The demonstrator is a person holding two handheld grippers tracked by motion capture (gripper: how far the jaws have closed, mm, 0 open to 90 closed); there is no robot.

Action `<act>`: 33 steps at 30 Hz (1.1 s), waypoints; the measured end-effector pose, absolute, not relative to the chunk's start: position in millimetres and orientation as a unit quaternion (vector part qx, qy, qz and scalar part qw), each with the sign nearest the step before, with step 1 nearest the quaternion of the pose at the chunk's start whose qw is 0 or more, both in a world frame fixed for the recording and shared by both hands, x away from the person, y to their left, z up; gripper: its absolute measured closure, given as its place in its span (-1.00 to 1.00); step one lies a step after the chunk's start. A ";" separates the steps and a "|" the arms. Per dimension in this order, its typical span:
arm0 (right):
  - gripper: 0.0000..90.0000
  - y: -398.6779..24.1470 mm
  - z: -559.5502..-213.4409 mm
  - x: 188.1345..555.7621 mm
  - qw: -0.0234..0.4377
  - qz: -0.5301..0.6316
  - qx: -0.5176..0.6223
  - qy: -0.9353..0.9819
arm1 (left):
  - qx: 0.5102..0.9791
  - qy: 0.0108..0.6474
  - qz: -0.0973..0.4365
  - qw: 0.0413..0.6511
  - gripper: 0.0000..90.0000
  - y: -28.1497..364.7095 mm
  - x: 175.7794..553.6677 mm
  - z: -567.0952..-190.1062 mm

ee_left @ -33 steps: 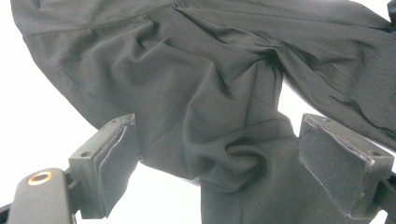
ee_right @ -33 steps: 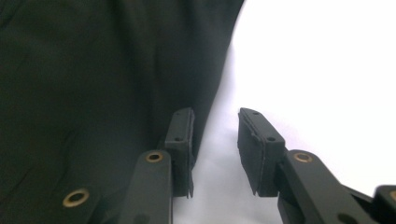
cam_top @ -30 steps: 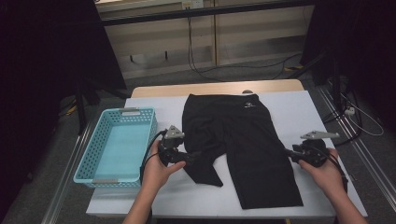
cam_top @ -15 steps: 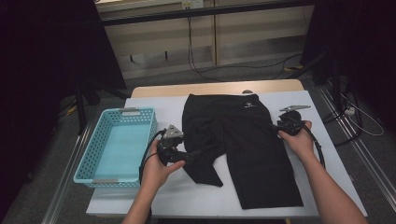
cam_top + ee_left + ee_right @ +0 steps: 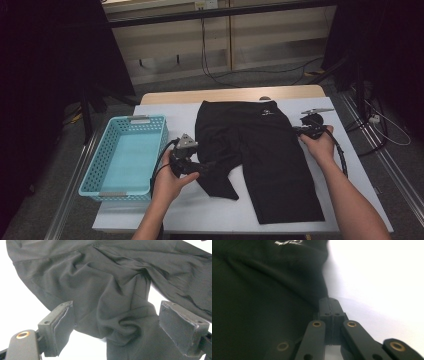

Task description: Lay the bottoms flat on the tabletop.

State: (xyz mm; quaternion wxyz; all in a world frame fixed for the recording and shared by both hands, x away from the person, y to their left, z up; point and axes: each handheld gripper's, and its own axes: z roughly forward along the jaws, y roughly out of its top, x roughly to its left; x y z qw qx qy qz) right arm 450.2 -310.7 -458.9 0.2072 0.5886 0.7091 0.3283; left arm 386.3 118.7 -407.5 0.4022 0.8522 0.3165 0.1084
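Black shorts (image 5: 260,150) lie flat on the white table (image 5: 165,210), waistband at the far side, with the left leg folded and bunched. My left gripper (image 5: 202,167) rests at that bunched leg. In the left gripper view it (image 5: 116,322) stands open, and the crumpled shorts (image 5: 100,277) fabric lies loose between the wide jaws. My right gripper (image 5: 297,131) sits at the garment's right edge just below the waistband. Its jaws have just been closing and now stand together (image 5: 329,302), pinching the very edge of the shorts (image 5: 262,290).
A light blue plastic basket (image 5: 90,172) stands on the table's left part, close beside my left hand. Bare white table runs along the front edge and to the right of the shorts. Cables lie on the floor beyond the table.
My right hand moved from the table's front right up to the shorts' right edge near the waistband. The left hand and its gripper stayed put.
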 end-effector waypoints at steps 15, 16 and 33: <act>0.31 -321.9 -450.5 460.7 0.220 0.361 0.587 0.691 | 0.853 0.320 0.112 0.397 -0.68 118.4 388.3 -408.5; 0.24 -316.7 -450.5 464.7 0.209 0.367 0.585 0.692 | 0.854 0.319 0.113 0.396 -0.68 118.6 388.3 -408.6; 1.00 -339.1 -462.9 479.7 0.236 0.322 0.648 0.649 | 0.854 0.317 0.111 0.397 -0.68 116.5 387.8 -408.7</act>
